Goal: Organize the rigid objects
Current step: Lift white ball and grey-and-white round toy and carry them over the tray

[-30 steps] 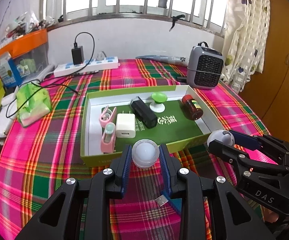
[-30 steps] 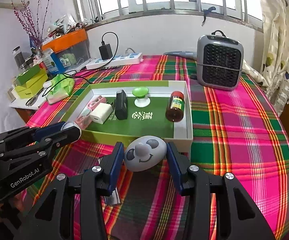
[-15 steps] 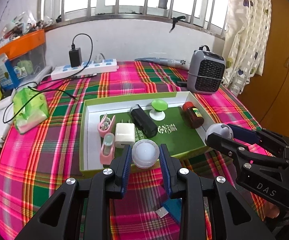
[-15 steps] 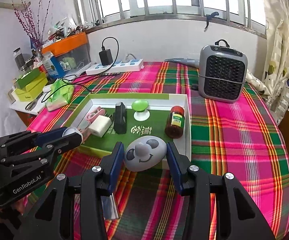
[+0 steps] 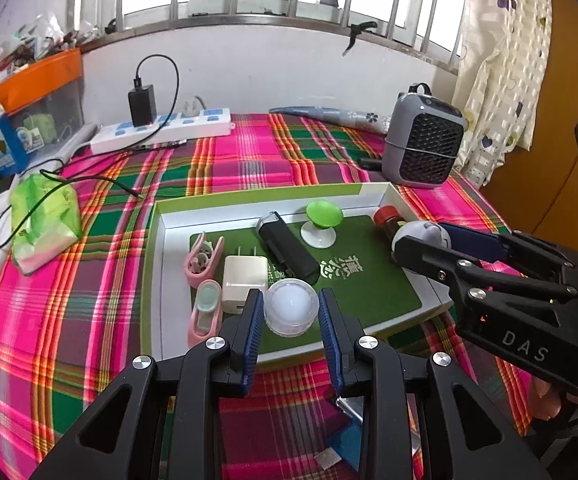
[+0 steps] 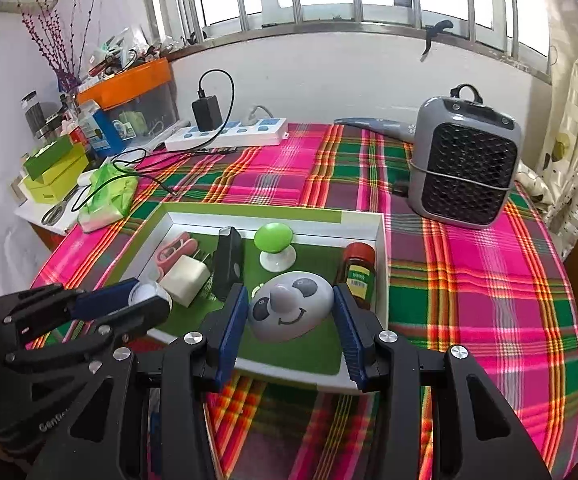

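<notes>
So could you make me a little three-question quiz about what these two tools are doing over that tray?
1. True or false: the left tool is shut on a grey smiley-faced piece.
2. Which item lies at the tray's right side, next to the wall? A) white charger B) brown bottle with a red cap C) pink clip
3. Fill in: the green-topped stand rests inside the ____.

Key:
1. False. The left tool holds a clear round jar; the right tool grips the grey smiley piece.
2. B, the brown bottle.
3. Tray.
</notes>
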Demonstrator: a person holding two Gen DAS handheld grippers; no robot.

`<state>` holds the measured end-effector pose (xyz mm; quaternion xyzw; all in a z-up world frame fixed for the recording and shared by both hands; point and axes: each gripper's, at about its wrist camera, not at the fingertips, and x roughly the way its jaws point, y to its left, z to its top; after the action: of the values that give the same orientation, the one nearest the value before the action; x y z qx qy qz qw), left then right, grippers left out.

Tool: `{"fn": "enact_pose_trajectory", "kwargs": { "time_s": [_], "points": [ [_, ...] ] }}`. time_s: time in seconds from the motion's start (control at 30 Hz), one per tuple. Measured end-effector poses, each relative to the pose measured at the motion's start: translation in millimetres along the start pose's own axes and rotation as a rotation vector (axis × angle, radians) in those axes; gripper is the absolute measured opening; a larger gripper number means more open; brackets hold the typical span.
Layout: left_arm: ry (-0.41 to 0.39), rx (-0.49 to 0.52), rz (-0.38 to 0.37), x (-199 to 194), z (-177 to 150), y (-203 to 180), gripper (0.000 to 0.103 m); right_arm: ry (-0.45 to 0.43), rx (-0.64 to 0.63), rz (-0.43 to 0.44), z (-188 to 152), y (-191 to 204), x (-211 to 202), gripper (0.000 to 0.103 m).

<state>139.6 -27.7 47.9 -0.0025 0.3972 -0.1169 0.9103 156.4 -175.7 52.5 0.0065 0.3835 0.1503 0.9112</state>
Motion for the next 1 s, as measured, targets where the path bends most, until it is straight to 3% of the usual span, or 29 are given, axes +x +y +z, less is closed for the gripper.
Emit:
{"fn": "enact_pose_trajectory", "kwargs": {
  "time_s": [0.6,1.0],
  "points": [
    [0.046,0.005,-0.001,33,2,-3,0.027,0.069,-0.008,0.042,10,-6,43,0.045],
    [0.052,0.022,-0.012,39,1,-9,0.027,0.080,-0.032,0.022,8,-7,54,0.045]
  ]
}}
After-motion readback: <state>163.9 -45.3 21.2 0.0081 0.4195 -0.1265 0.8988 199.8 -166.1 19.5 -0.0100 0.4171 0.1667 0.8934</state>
